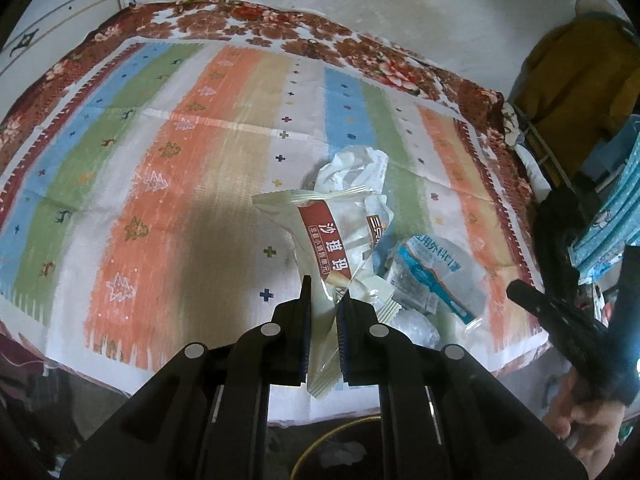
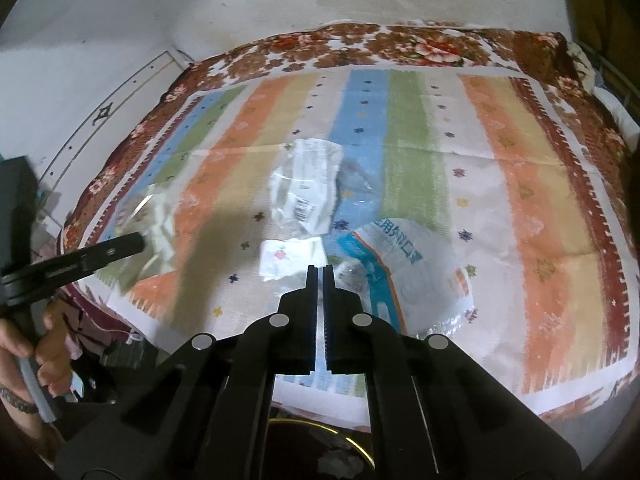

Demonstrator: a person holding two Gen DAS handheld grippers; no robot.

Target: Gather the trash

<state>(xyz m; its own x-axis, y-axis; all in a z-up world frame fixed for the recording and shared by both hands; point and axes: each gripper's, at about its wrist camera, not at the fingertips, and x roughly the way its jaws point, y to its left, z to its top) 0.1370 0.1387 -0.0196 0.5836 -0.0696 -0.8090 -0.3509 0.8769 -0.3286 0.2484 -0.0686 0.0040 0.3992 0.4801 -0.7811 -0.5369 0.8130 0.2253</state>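
Left hand-held gripper (image 1: 325, 300) angled downward, jaws nearly closed; right hand-held gripper (image 2: 320, 276) angled downward, jaws together.

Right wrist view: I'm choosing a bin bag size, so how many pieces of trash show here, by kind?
Clear plastic wrappers: 2
Blue-and-white bag: 1
Small white packet: 1
Pale wrapper held in the left gripper, blurred: 1
Total: 5

snack wrapper (image 1: 324, 248): glossy plastic | striped mat (image 1: 168, 184): matt woven | claws: matt black plastic
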